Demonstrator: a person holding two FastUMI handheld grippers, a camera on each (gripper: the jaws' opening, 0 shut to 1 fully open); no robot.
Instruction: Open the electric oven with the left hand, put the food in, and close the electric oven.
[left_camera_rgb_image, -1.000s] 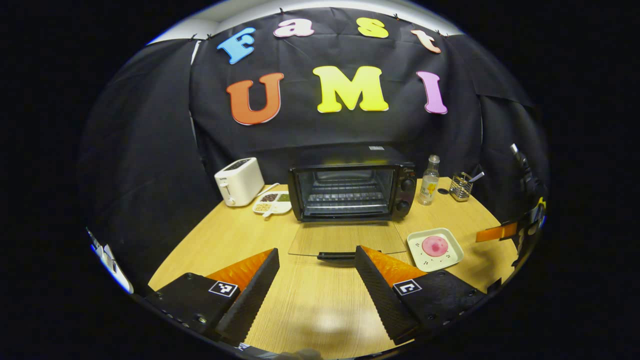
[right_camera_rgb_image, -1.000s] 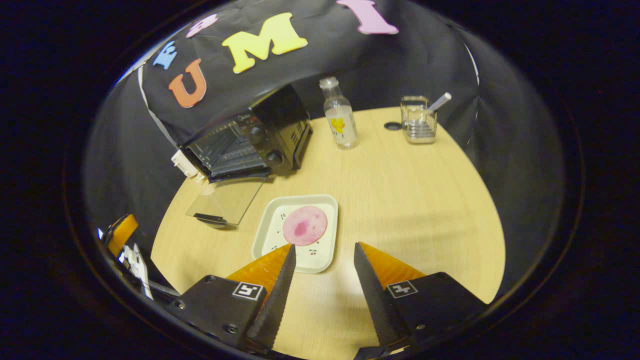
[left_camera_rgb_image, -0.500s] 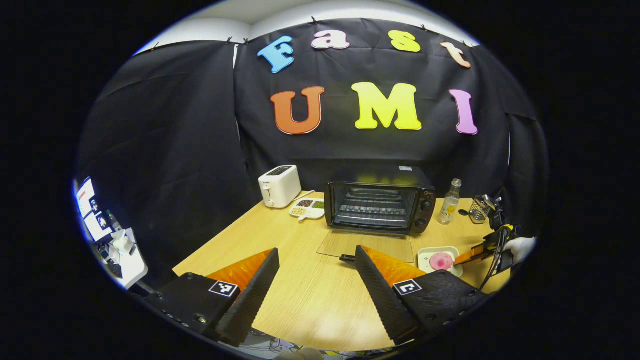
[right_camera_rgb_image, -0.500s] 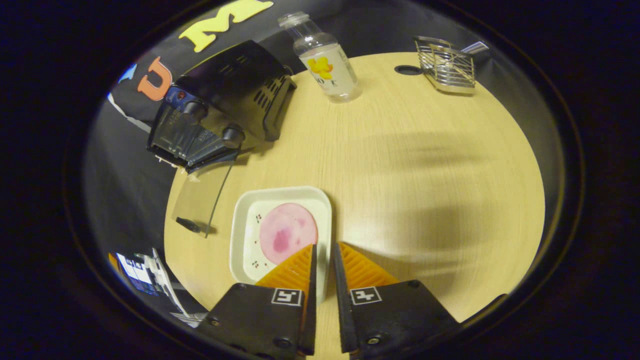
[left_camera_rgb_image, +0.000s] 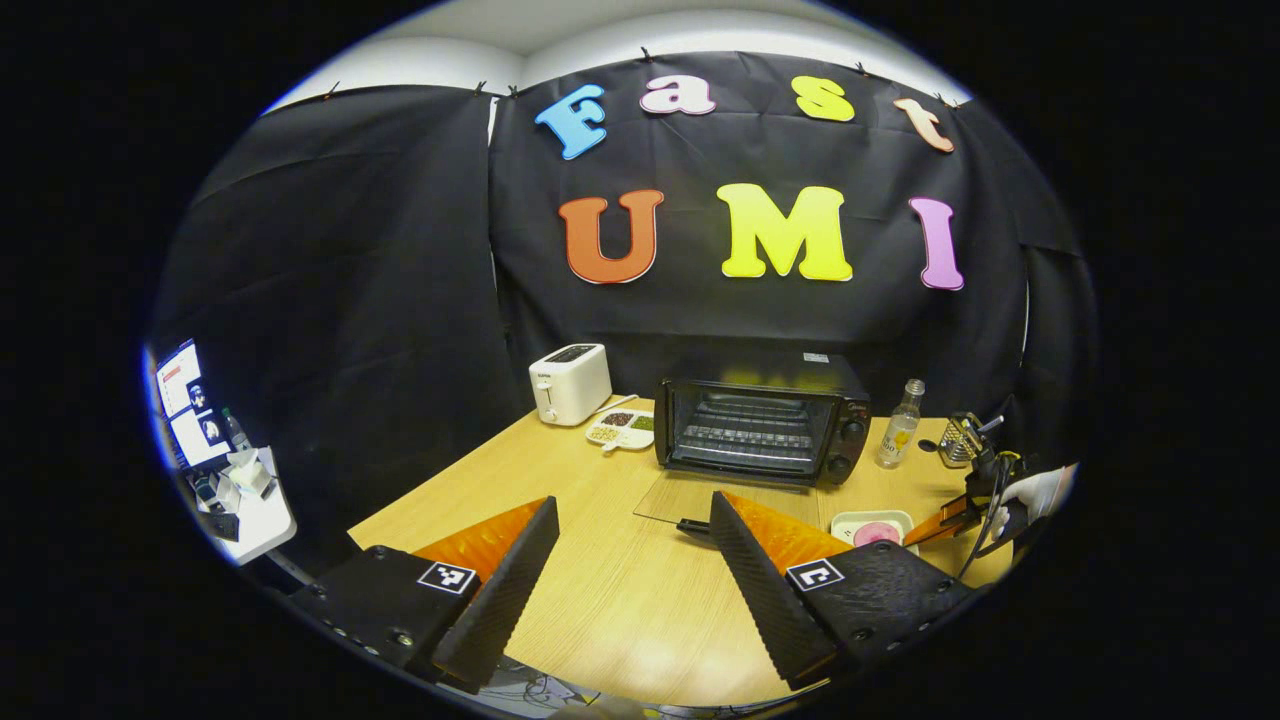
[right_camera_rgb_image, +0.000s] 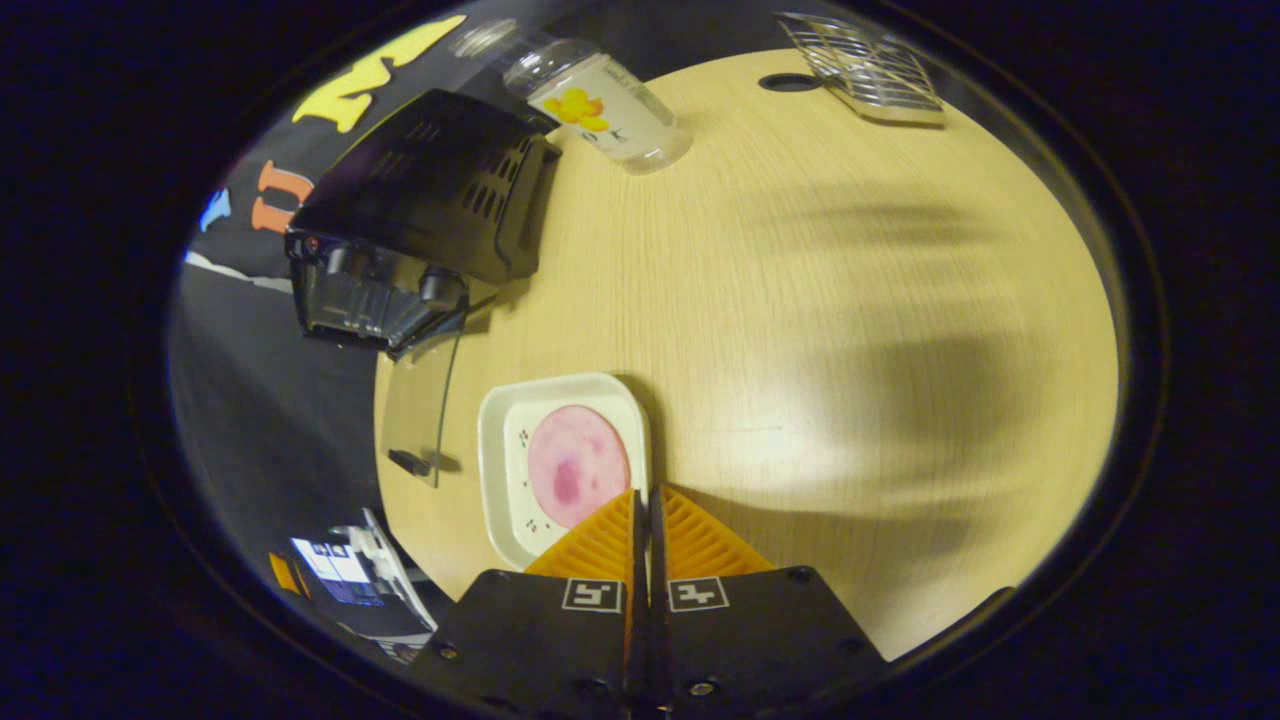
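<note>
- Wooden desk (right_camera_rgb_image: 800, 330), oven (left_camera_rgb_image: 760, 430) door dropped open.
- Right gripper (right_camera_rgb_image: 645, 500): jaws pinched on near rim of plate (right_camera_rgb_image: 500, 440) carrying pink food (right_camera_rgb_image: 578, 466); probably light, stiff, slippery.
- Left gripper (left_camera_rgb_image: 630, 540): jaws wide apart, empty.

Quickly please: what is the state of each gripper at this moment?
Left gripper: open, holding nothing, above the table.
Right gripper: closed on the rim of the white plate.

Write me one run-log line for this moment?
oven: door down, open | left gripper: open, holding nothing | right gripper: shut on tray rim | food: on tray, on table
</note>
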